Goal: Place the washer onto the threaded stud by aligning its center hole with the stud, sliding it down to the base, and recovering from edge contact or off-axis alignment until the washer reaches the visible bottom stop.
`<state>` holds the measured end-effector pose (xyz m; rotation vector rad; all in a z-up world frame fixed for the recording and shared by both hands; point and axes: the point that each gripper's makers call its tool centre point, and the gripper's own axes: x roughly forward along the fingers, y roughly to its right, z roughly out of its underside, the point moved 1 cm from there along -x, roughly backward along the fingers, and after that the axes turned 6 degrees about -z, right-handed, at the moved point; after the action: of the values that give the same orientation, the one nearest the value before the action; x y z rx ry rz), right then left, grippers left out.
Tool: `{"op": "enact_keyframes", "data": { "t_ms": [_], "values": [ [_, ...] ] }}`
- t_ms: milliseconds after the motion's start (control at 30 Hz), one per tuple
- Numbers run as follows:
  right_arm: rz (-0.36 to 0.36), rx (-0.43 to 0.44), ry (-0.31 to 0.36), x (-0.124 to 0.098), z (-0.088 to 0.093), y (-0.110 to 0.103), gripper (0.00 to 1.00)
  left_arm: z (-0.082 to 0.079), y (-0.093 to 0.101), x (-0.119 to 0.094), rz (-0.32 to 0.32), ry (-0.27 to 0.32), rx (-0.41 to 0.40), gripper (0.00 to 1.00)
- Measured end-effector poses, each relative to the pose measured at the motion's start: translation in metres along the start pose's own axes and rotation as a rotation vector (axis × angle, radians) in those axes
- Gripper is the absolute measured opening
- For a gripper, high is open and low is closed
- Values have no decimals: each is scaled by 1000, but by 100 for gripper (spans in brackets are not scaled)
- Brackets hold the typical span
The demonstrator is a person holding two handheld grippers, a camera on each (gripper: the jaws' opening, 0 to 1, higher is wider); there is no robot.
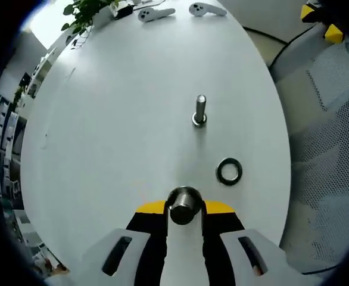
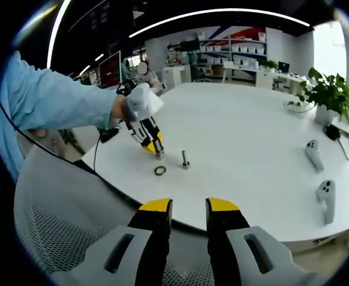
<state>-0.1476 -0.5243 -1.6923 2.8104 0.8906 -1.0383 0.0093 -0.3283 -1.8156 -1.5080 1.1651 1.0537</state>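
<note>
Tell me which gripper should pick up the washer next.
Left. The left gripper is down at the table, shut on a bolt, with the washer just beside it. The right gripper hangs open off the table's edge, farther away.

Each claw has two white jaws with dark oval slots, black inner faces and yellow tips: the left claw (image 1: 185, 210) and the right claw (image 2: 188, 205) match. Behind the left claw, a light blue sleeve (image 2: 55, 101) covers the person's arm.
</note>
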Motion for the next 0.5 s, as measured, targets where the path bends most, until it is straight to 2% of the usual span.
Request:
{"op": "enact_keyframes", "data": {
  "t_ms": [267, 433, 467, 500],
  "values": [
    [-5, 1, 3, 0, 0, 0, 25, 2, 3, 12, 1, -33, 19, 19],
    [-8, 1, 7, 0, -1, -1, 25, 2, 5, 14, -4, -28, 19, 21],
    [-10, 0, 8, 0, -1, -1, 25, 5, 4, 16, -13, -36, 36, 22],
    [-11, 0, 8, 0, -1, -1, 25, 9, 4, 18, -13, -62, 89, 22]
  ]
}}
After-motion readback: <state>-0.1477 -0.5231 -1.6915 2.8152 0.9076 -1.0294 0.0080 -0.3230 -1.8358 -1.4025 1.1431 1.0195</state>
